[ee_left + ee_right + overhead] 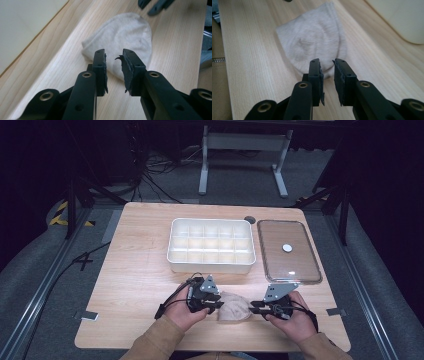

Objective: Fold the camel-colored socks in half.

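High view: a beige, rounded, rumpled cloth (pixel 234 306) lies between left gripper (pixel 212 307) and right gripper (pixel 255 307), both with jaws apart

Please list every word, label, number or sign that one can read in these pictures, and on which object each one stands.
There are none. The sock, the white tray, the clear lid and both grippers carry no readable text. The white round spot on the lid is too small to tell whether it bears print.

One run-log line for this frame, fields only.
left gripper: open, at beige cloth | right gripper: open, at cloth's opposite side | divided tray: empty | lid: flat beside tray
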Motion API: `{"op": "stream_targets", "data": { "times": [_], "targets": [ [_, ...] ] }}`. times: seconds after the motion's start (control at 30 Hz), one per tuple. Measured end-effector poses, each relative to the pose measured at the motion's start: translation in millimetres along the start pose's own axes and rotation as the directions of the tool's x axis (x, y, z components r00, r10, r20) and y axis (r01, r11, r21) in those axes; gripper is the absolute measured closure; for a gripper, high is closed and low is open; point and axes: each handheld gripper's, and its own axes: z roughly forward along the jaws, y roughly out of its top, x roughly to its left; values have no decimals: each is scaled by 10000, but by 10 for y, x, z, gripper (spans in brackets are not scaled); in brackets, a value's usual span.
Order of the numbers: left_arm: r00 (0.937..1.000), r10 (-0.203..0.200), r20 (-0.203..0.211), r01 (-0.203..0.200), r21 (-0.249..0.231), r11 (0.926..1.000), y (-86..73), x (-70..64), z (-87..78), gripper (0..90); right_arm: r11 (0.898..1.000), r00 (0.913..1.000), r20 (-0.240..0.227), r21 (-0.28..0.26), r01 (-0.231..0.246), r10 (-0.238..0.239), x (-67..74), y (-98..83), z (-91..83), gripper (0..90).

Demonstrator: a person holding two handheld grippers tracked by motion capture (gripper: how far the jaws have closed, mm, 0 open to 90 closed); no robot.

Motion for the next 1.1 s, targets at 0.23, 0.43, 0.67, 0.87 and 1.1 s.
{"op": "stream_targets", "data": {
  "times": [0.23, 0.43, 0.67, 0.87, 1.1],
  "targets": [
    [9993, -367, -71, 369, 188, 9991, -81, -4, -11, 714, 9997, 9997, -127, -101, 210, -211, 79, 120, 39, 895],
    [9983, -525, 268, 508, 600, 9969, -133, -60, -47, 685, 9998, 9997, -141, 53, 198, -198, 140, 130, 185, 896],
    [9948, -891, 488, 844, 922, 9922, -190, -28, 40, 598, 9990, 9998, 38, 396, 210, -212, 127, 116, 289, 896],
    [9956, -725, 587, 661, 1044, 9923, -202, -47, 86, 565, 9986, 9997, 37, 473, 223, -225, 116, 97, 331, 896],
    [9956, -587, 734, 504, 1111, 9925, -197, -84, 121, 547, 9990, 9996, 19, 346, 288, -289, 85, 95, 358, 895]
  ]
}}
